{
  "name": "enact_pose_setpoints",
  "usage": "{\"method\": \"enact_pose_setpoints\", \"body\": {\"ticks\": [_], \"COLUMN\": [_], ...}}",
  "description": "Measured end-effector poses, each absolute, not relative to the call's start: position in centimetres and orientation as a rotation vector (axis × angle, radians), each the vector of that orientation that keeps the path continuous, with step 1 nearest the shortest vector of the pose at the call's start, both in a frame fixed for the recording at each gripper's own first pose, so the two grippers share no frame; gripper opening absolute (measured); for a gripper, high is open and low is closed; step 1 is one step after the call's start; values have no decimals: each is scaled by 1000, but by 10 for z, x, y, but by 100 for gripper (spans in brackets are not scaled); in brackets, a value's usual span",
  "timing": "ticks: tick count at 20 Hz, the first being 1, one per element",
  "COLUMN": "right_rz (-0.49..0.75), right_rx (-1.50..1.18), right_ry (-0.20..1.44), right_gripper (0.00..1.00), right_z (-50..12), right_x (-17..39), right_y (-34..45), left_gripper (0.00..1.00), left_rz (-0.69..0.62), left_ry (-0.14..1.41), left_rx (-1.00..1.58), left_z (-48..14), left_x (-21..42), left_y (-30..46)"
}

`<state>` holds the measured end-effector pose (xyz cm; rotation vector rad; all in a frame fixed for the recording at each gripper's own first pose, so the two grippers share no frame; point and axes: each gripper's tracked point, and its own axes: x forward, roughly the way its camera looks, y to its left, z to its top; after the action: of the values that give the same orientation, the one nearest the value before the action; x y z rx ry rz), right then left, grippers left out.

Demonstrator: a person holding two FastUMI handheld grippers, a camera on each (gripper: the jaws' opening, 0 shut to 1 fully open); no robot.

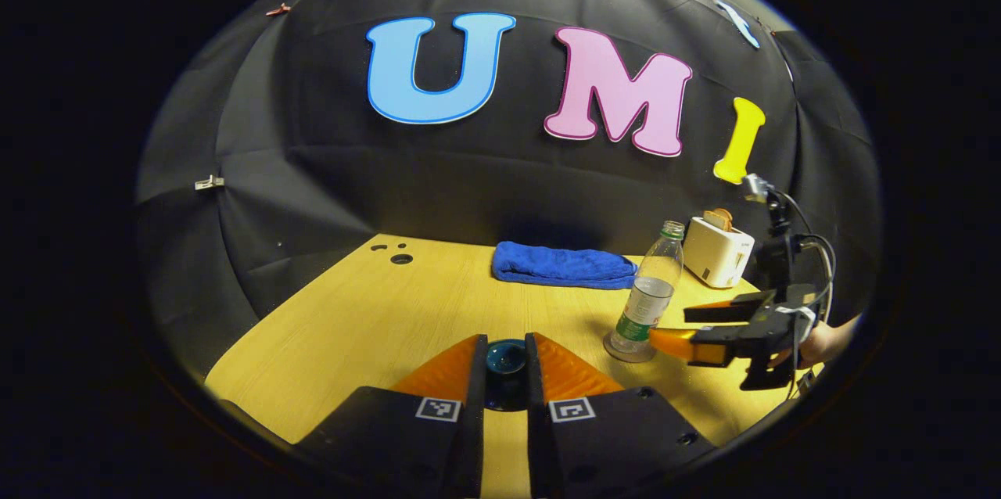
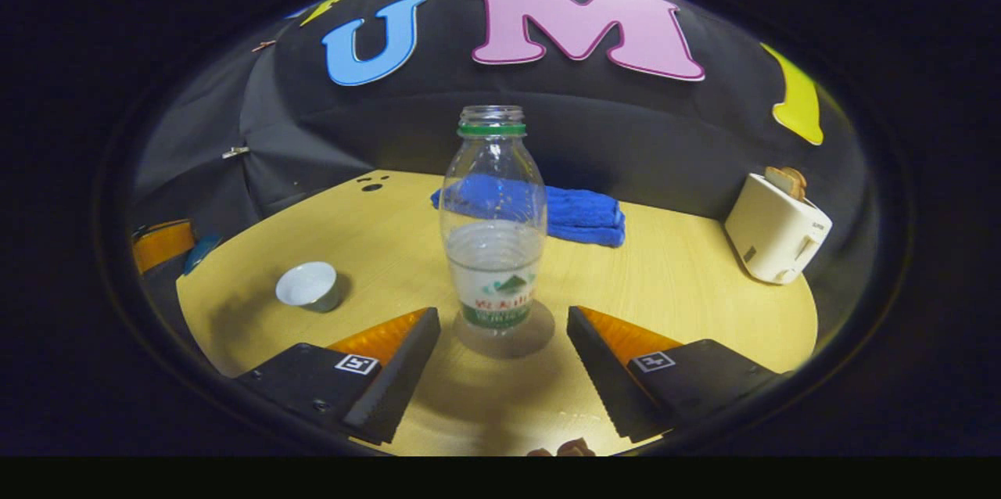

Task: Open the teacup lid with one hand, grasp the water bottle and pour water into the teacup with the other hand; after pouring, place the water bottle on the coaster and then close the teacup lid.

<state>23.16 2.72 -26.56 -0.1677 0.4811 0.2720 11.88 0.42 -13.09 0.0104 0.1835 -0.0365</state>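
At lower centre of the left gripper view, the left gripper [image 1: 505, 374] pinched the dark blue round teacup lid [image 1: 506, 358]; the white teacup [image 2: 307, 285] stood uncovered. The right gripper [image 2: 500, 358] gaped before the clear plastic water bottle [image 2: 493, 225] on its coaster [image 2: 539, 336]; only closing the lid seemingly remained

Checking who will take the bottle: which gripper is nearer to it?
Right. The right gripper is open just before the water bottle; the left gripper holds the lid farther off.

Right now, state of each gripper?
Left gripper: shut on the teacup lid.
Right gripper: open, holding nothing, its fingers either side of the water bottle on the coaster.
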Motion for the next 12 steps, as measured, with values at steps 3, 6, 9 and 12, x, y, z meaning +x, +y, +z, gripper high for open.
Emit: {"method": "enact_pose_setpoints", "body": {"ticks": [3,6,9,12], "right_rz": [268,270,298,290], "right_rx": [-155,-139,-130,-167], "right_ry": [472,477,491,514], "right_gripper": [100,100,100,100], "right_z": [-251,-238,-232,-233], "right_x": [206,184,160,146], "right_y": [18,10,8,-2], "left_gripper": [27,27,27,27], "left_rz": [-41,-45,-44,-48], "left_ry": [180,182,183,195], "left_rx": [13,9,22,49], "left_z": [-142,-157,-172,-187], "left_x": [139,161,179,193], "left_y": [0,-5,-8,-10]}}
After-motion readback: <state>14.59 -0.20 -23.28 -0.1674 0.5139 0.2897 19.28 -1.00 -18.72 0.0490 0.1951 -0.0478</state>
